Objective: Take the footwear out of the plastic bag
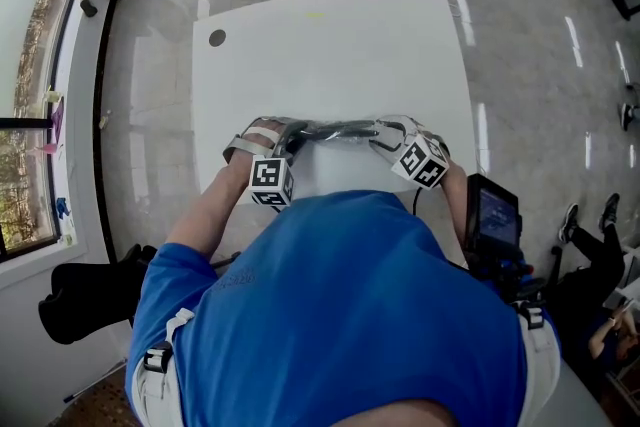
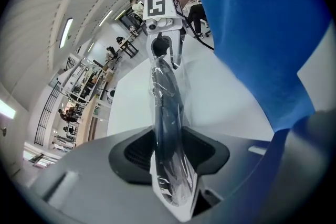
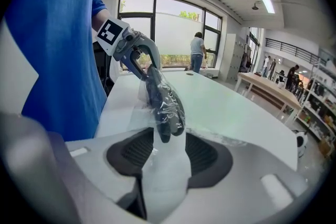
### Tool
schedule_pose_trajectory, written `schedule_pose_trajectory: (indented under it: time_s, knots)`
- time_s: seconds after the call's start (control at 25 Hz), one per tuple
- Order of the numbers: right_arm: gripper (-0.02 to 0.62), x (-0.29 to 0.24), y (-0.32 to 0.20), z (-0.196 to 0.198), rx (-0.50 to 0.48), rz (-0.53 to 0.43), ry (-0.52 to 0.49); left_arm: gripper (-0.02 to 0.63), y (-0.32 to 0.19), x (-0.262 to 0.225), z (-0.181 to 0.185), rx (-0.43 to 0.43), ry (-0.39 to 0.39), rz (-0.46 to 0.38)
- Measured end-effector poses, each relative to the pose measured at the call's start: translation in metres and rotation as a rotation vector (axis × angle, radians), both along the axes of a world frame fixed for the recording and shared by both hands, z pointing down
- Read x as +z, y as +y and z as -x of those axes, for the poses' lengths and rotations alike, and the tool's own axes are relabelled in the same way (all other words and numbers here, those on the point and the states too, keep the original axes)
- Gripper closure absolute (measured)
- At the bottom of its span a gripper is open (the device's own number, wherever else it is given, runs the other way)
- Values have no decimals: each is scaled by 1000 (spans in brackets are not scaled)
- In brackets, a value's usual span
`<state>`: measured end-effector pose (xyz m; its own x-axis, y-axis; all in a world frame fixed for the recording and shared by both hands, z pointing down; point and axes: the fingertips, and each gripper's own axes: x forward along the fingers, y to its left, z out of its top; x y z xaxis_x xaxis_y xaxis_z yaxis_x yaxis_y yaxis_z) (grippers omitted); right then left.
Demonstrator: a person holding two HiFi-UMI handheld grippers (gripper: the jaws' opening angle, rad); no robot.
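Extraction not yet begun: dark footwear [image 3: 159,97] inside plastic bag [image 3: 176,107], slung mid-frame in head view between both grippers, above desk [image 1: 330,45]. Left gripper [image 2: 170,152] clamped on one end of bagged footwear. Right gripper [image 3: 167,155] jaws apart, bag's other end between pads, seemingly unpressed. Next move likely: right gripper pinches film alone or finds bag mouth, then pulls away. Forearms bent inward, grippers angled down, facing each other.

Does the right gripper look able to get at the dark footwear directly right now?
Probably not directly: the right gripper is open with the end of the dark footwear between its jaws, but the clear plastic bag wraps it.
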<state>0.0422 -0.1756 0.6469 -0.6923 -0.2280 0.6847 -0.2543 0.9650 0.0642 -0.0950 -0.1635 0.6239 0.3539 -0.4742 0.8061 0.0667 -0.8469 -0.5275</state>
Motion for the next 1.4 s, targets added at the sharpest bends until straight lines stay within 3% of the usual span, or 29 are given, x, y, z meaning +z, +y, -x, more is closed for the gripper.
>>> schedule_pose_trajectory:
  time_s: [0.16, 0.32, 0.44, 0.68, 1.0, 1.4]
  knots:
    - [413, 0, -4, 4, 52, 1, -53, 437, 3, -2, -2, 7, 25, -16]
    - [414, -8, -2, 11, 15, -30, -56, 437, 4, -5, -3, 31, 45, -16]
    - [481, -11, -2, 12, -12, -57, -35, 437, 1, -6, -1, 43, 41, -22]
    - [512, -8, 0, -2, -32, -99, 7, 446, -9, -3, 18, 48, -12, -34]
    - [511, -2, -4, -24, -1, -105, 65, 476, -18, -2, 22, 34, -11, -11]
    - [440, -7, -5, -5, -57, -155, 154, 480, -21, 1, 16, 48, -32, -4]
